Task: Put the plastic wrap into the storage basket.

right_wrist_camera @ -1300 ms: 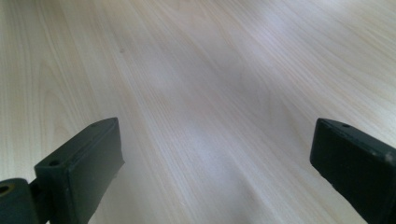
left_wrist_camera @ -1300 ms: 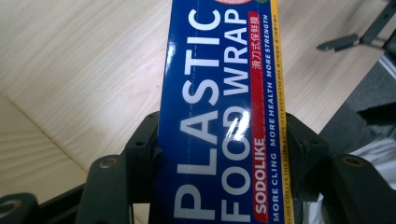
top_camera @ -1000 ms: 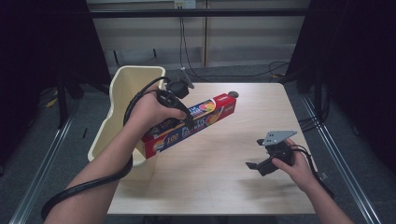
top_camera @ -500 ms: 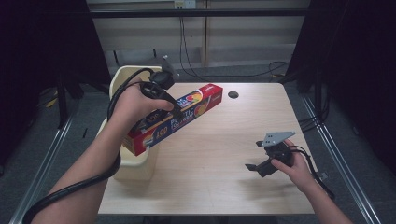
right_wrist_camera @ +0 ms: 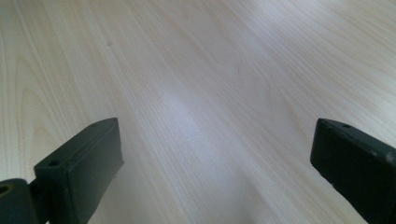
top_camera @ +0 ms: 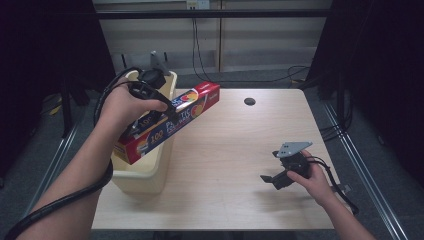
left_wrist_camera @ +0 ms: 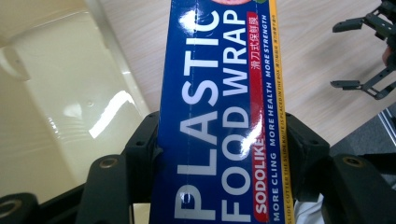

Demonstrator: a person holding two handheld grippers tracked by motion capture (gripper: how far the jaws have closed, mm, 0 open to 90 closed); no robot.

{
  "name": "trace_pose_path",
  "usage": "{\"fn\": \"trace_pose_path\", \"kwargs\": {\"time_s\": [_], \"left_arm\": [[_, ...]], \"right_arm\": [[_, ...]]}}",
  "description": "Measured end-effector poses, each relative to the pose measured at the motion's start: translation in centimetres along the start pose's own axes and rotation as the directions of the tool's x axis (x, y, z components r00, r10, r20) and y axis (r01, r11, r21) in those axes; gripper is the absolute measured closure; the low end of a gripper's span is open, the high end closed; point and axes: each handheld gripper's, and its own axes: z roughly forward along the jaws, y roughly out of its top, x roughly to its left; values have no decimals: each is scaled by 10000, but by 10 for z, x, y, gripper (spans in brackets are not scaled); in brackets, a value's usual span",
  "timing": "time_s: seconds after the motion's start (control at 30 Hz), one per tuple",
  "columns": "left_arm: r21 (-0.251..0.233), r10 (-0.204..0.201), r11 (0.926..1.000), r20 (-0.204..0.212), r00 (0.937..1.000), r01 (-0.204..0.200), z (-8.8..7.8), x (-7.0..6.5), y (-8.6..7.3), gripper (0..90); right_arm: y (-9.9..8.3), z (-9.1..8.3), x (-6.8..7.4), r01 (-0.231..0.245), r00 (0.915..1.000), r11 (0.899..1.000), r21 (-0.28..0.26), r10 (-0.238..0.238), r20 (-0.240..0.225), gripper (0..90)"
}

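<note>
A long red and blue plastic food wrap box (top_camera: 192,104) is held slanted in the air, its low end over the cream bin (top_camera: 144,181) and its high end over the table. My left gripper (top_camera: 154,111) is shut on the box near its middle. In the left gripper view the black jaws of that gripper (left_wrist_camera: 219,144) press both long sides of the box (left_wrist_camera: 210,93), with the bin's inside (left_wrist_camera: 70,93) below on the left. My right gripper (top_camera: 270,166) rests low over the table at the right, open with nothing between its fingers; the right gripper view (right_wrist_camera: 215,154) has bare wood there.
The light wooden table (top_camera: 225,145) has a small dark hole (top_camera: 249,101) near its far edge. The bin stands at the table's left edge. Cables run over the floor behind the table. Metal rails flank both sides.
My left gripper has carried the box left and upward, from above the table to partly above the bin. The right gripper has stayed where it was.
</note>
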Motion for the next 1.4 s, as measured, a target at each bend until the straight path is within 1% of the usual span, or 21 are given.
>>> {"fn": "trace_pose_path", "kwargs": {"time_s": [0.1,0.17,0.2,0.23,0.37,0.4,0.53,0.6,0.67,0.73,0.77,0.8,0.83,0.9,0.93,1.0,1.1,1.17,1.27,1.33,1.4], "left_arm": [[-16,-117,9999,-114,9999,117,-4,2,-2,408],[-40,-290,9996,-164,9994,290,-8,7,-5,408],[-46,-224,9997,-207,9995,223,-9,8,-6,408],[-85,-366,9993,-270,9990,364,-10,9,-7,408],[-68,-534,9986,-284,9982,532,-14,13,-8,408],[-23,-536,9986,-459,9975,535,-17,13,-9,408],[-146,-771,9970,-423,9961,765,-22,15,-10,408],[-283,-753,9969,-467,9961,741,-25,17,-12,408],[-290,-954,9951,-466,9943,942,-28,20,-14,408],[-276,-939,9953,-516,9942,926,-29,20,-14,407],[-363,-1192,9924,-514,9915,1174,-31,22,-15,408],[-363,-1192,9924,-514,9915,1174,-31,22,-15,407],[-330,-1047,9941,-600,9927,1029,-32,23,-15,407],[-428,-1270,9913,-626,9899,1245,-34,25,-16,407],[-508,-1336,9901,-615,9891,1306,-35,27,-18,407],[-495,-1482,9882,-638,9869,1452,-36,29,-19,407],[-388,-1483,9886,-746,9861,1458,-38,31,-20,407],[-477,-1694,9850,-787,9824,1660,-39,33,-21,407],[-482,-1680,9852,-844,9822,1644,-40,35,-23,407],[-550,-1906,9809,-795,9784,1867,-41,36,-23,407],[-551,-1899,9810,-825,9783,1858,-42,36,-25,407]], "right_arm": [[0,1,1,9,10000,10000,6,-9,-57,19],[1,1,1,49,10000,10000,27,-49,-54,19],[1,1,1,68,10000,10000,49,-68,-27,19],[1,1,1,81,10000,10000,51,-81,-16,19],[0,1,1,84,10000,9999,61,-84,-52,19],[1,1,1,38,10000,10000,59,-38,-48,19],[1,0,1,66,10000,10000,-34,-66,58,19],[1,0,0,39,10000,10000,-45,-39,55,19],[1,0,0,89,9999,10000,15,-89,53,19],[1,0,-1,86,9999,10000,23,-87,66,19],[1,0,-1,92,9999,10000,19,-92,62,19],[1,0,-1,92,9999,10000,19,-92,62,19],[1,0,0,88,9999,10000,10,-88,52,19],[1,0,0,66,9999,10000,-3,-66,90,19],[1,1,0,111,9997,9999,-8,-111,218,19],[1,1,0,138,9997,9999,-3,-138,185,19],[2,1,0,118,9998,9999,-2,-118,175,19],[2,0,0,106,9999,9999,-14,-106,63,19],[2,0,-1,89,9999,10000,-28,-88,121,19],[2,-1,-1,139,9997,9999,-62,-137,189,19],[2,-1,-1,133,9997,9999,-55,-132,194,19]]}}
